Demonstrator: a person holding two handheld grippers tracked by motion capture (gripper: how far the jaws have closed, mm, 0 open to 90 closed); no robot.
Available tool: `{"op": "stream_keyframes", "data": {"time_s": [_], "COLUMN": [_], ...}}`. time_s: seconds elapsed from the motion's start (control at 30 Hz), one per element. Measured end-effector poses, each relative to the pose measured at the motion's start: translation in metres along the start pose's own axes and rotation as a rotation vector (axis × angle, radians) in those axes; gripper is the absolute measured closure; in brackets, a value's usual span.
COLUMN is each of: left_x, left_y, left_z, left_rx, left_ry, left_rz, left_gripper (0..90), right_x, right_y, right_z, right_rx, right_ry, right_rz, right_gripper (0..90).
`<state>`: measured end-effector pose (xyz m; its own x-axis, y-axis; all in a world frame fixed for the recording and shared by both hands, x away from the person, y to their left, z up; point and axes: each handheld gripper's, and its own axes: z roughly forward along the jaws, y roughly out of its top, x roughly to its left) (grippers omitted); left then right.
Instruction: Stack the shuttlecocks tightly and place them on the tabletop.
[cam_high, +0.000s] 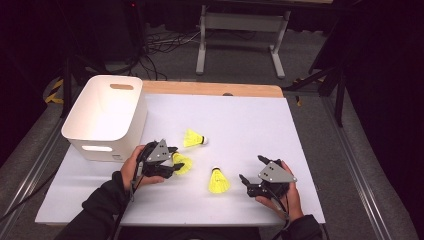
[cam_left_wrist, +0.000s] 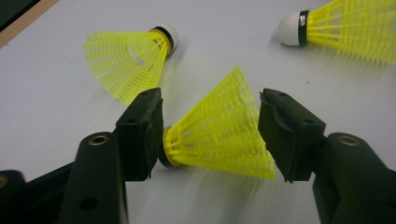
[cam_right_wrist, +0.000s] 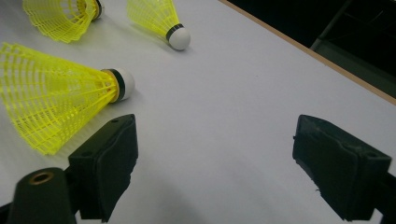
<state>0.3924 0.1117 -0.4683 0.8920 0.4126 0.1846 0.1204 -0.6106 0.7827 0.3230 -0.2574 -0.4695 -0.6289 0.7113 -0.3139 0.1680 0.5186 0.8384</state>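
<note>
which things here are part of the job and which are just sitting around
In the job:
- left gripper, open around a yellow shuttlecock
- right gripper, open
- two more yellow shuttlecocks on the table
- white bin, likely where they go

Just lying about:
- metal stand behind the table
- cables on the floor

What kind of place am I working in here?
Likely a lab or test workspace: a white-topped table on grey floor, loose cables behind it, a metal desk frame beyond, dark surroundings.
</note>
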Motion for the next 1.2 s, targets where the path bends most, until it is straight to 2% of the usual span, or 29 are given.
{"op": "stream_keyframes", "data": {"time_s": [0.17, 0.23, 0.27, 0.4, 0.43, 0.53, 0.6, 0.7, 0.8, 0.87, 0.9, 0.93, 0.97, 1.07, 1.13, 1.2], "left_x": [0.005, 0.005, 0.005, 0.005, 0.005, 0.007, 0.010, 0.014, 0.015, 0.017, 0.017, 0.021, 0.023, 0.025, 0.025, 0.026], "left_y": [0.005, 0.005, 0.005, 0.010, 0.013, 0.024, 0.033, 0.042, 0.044, 0.043, 0.043, 0.043, 0.043, 0.045, 0.047, 0.052], "left_z": [0.007, 0.012, 0.014, 0.015, 0.014, 0.013, 0.013, 0.010, 0.004, 0.000, 0.000, -0.003, -0.003, 0.000, 0.005, 0.013], "left_rx": [0.008, 0.050, 0.063, 0.082, 0.084, 0.115, 0.159, 0.197, 0.222, 0.270, 0.270, 0.303, 0.315, 0.335, 0.348, 0.354], "left_ry": [-0.008, -0.007, -0.010, -0.001, 0.009, 0.039, 0.070, 0.093, 0.105, 0.115, 0.115, 0.129, 0.126, 0.123, 0.102, 0.103], "left_rz": [-0.011, 0.007, 0.013, 0.028, 0.034, 0.052, 0.087, 0.092, 0.083, 0.064, 0.064, 0.060, 0.058, 0.044, 0.052, 0.060], "left_gripper": [49.2, 53.7, 59.3, 66.4, 66.4, 75.7, 80.3, 87.3, 88.3, 88.4, 88.4, 88.4, 88.3, 88.1, 87.7, 87.1], "right_x": [0.000, 0.000, 0.000, 0.001, 0.001, 0.001, 0.002, 0.002, 0.001, 0.000, 0.000, -0.001, 0.000, 0.001, 0.001, 0.001], "right_y": [-0.001, -0.001, -0.001, -0.001, -0.001, 0.000, 0.000, 0.000, 0.000, 0.000, 0.000, -0.001, -0.001, 0.000, 0.000, 0.000], "right_z": [0.001, 0.002, 0.002, 0.003, 0.003, 0.003, 0.003, 0.003, 0.001, 0.001, 0.001, 0.003, 0.003, 0.003, 0.003, 0.004], "right_rx": [0.009, 0.014, 0.018, 0.023, 0.024, 0.023, 0.026, 0.030, 0.022, 0.015, 0.015, 0.021, 0.023, 0.024, 0.021, 0.020], "right_ry": [0.005, 0.009, 0.013, 0.014, 0.013, 0.011, 0.016, 0.017, 0.014, 0.012, 0.012, 0.018, 0.020, 0.022, 0.026, 0.031], "right_rz": [-0.002, -0.003, -0.006, -0.010, -0.013, -0.015, -0.015, -0.024, -0.024, -0.019, -0.019, -0.016, -0.020, -0.025, -0.022, -0.021], "right_gripper": [15.5, 15.7, 15.8, 16.0, 16.0, 16.0, 16.1, 16.4, 16.4, 16.5, 16.5, 16.4, 16.4, 16.4, 16.4, 16.4]}}
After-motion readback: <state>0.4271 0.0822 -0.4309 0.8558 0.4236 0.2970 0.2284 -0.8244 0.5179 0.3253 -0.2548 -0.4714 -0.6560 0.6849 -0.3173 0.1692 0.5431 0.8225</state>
